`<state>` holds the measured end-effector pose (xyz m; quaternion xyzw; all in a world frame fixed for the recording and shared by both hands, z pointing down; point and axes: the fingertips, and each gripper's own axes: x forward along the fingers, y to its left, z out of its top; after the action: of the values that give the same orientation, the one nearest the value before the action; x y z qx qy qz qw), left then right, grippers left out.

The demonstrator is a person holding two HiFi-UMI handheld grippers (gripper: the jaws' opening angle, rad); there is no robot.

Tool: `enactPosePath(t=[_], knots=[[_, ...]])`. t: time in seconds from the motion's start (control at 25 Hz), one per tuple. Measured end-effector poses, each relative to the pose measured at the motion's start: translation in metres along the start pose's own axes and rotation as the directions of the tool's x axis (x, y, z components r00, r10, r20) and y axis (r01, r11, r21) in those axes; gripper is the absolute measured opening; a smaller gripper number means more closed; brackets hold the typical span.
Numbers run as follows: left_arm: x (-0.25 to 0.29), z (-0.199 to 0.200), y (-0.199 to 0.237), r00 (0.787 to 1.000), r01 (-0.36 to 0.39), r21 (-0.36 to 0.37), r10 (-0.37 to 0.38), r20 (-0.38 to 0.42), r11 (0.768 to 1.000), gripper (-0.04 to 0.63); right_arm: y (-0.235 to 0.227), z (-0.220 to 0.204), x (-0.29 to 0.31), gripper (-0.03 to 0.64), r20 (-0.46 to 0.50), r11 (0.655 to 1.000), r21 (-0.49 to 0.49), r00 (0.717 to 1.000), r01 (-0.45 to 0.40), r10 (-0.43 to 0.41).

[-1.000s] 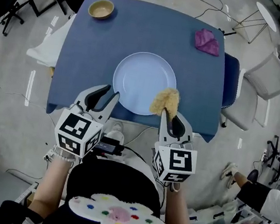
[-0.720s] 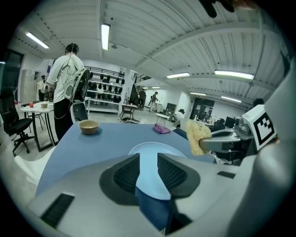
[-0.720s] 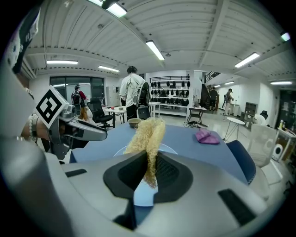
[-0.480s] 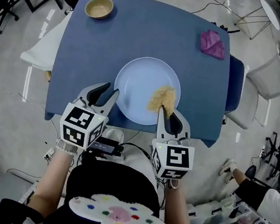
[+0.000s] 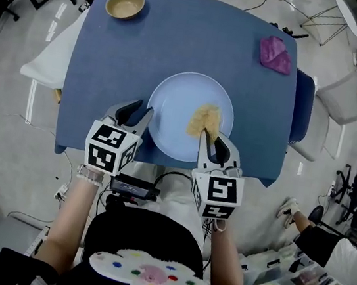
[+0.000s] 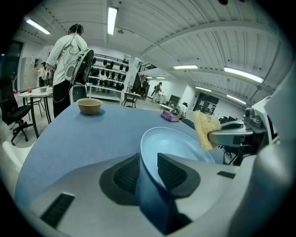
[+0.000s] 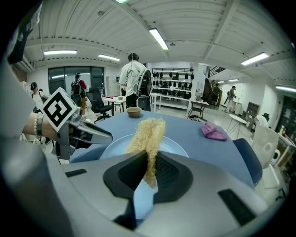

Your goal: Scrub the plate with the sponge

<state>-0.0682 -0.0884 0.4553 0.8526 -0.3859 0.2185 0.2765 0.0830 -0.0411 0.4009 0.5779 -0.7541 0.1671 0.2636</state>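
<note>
- The plate (image 5: pixel 175 98) is found on the blue table (image 5: pixel 180 39), close to its near edge, with a bowl (image 5: pixel 124 4) and a purple cloth (image 5: pixel 275 53) left well apart at the far corners.
- The plate's near-left rim is pinched between the jaws of the left gripper (image 5: pixel 137 114); in the left gripper view the rim (image 6: pixel 152 152) is seen clamped between the two pads. This hold is judged to be there so that the plate is kept from sliding under the scrubbing.
- The sponge (image 5: pixel 205 120) is gripped at its near end by the closed jaws of the right gripper (image 5: pixel 211 140), so that most of it is left free as the working part.
- The sponge's long axis is laid along the jaws: in the right gripper view the sponge (image 7: pixel 148 136) is seen standing out of the pads and pointing away from the person, toward the plate's middle.
- The free end is placed over the plate's right half; whether it is pressed onto the surface cannot be told.
</note>
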Motion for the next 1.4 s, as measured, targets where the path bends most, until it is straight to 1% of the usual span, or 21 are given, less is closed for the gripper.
enactPosePath(t=[0.24, 0.48, 0.64, 0.88, 1.08, 1.24, 1.4], knots=[[0.014, -0.011, 0.000, 1.000, -0.013, -0.054, 0.011, -0.023, 0.998, 0.118, -0.009, -0.015, 0.016, 0.041, -0.063, 1.000, -0.024, 0.998, -0.004, 0.002], [0.020, -0.014, 0.004, 0.999, -0.034, -0.084, 0.032, -0.021, 0.996, 0.117, -0.017, -0.022, 0.046, 0.041, -0.115, 0.998, -0.061, 0.993, -0.011, 0.004], [0.025, -0.017, 0.005, 0.999, -0.040, -0.078, 0.037, -0.031, 0.996, 0.102, -0.020, -0.022, 0.064, 0.041, -0.144, 0.996, -0.086, 0.990, -0.011, -0.002], [0.029, -0.015, 0.003, 0.998, -0.057, -0.100, 0.055, -0.019, 0.993, 0.086, -0.036, -0.031, 0.082, 0.041, -0.197, 0.993, -0.117, 0.980, 0.013, -0.036], [0.029, -0.017, 0.005, 0.997, -0.074, -0.102, 0.073, -0.019, 0.992, 0.080, -0.042, -0.039, 0.093, 0.041, -0.243, 0.991, -0.132, 0.968, 0.031, -0.062], [0.028, -0.017, 0.006, 0.996, -0.087, -0.103, 0.086, -0.017, 0.991, 0.078, -0.044, -0.041, 0.101, 0.041, -0.285, 0.988, -0.150, 0.956, 0.029, -0.071], [0.027, -0.016, 0.006, 0.995, -0.097, -0.105, 0.096, -0.015, 0.990, 0.072, -0.047, -0.040, 0.105, 0.041, -0.305, 0.987, -0.159, 0.950, 0.023, -0.071]])
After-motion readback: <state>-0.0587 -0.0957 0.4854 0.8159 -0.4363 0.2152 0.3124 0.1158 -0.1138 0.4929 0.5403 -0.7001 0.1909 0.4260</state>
